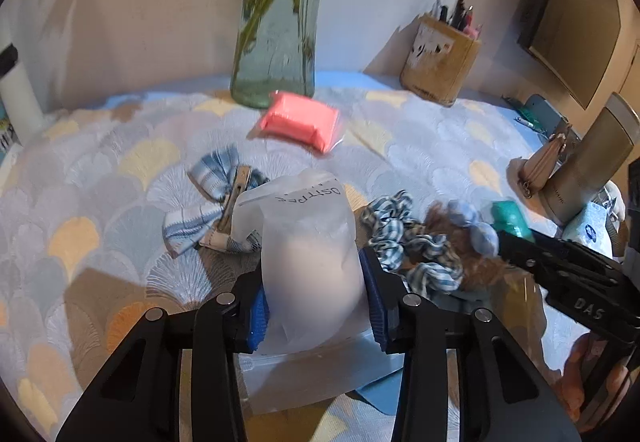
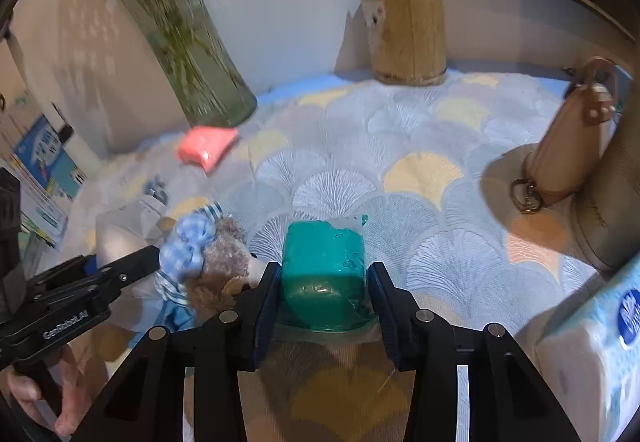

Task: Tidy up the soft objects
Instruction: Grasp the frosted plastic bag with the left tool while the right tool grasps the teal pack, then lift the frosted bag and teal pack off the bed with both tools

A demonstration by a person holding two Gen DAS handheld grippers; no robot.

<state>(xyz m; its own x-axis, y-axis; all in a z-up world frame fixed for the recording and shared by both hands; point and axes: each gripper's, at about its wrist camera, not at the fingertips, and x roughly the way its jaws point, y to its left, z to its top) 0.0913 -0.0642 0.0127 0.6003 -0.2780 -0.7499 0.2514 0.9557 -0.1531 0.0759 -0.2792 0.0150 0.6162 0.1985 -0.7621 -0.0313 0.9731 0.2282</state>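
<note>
My left gripper [image 1: 316, 306] is shut on a white soft lump in a frosted plastic bag [image 1: 310, 262], held just above the patterned cloth. My right gripper [image 2: 324, 294] is shut on a teal soft block in a clear bag [image 2: 323, 266]; that block also shows at the right of the left wrist view [image 1: 508, 218]. A blue plaid bow clip [image 1: 212, 210], a blue-white checked scrunchie [image 1: 404, 242], a brown fuzzy scrunchie with a blue gingham knot [image 2: 216, 262] and a pink soft block in a bag [image 1: 300, 120] lie on the cloth.
A glass vase with green stems [image 1: 276, 54] stands at the back, a wooden pen holder [image 2: 408, 34] right of it. A beige pouch [image 2: 568, 150] leans on a grey cylinder [image 1: 588, 170]. A tissue pack [image 2: 592, 354] lies at the right.
</note>
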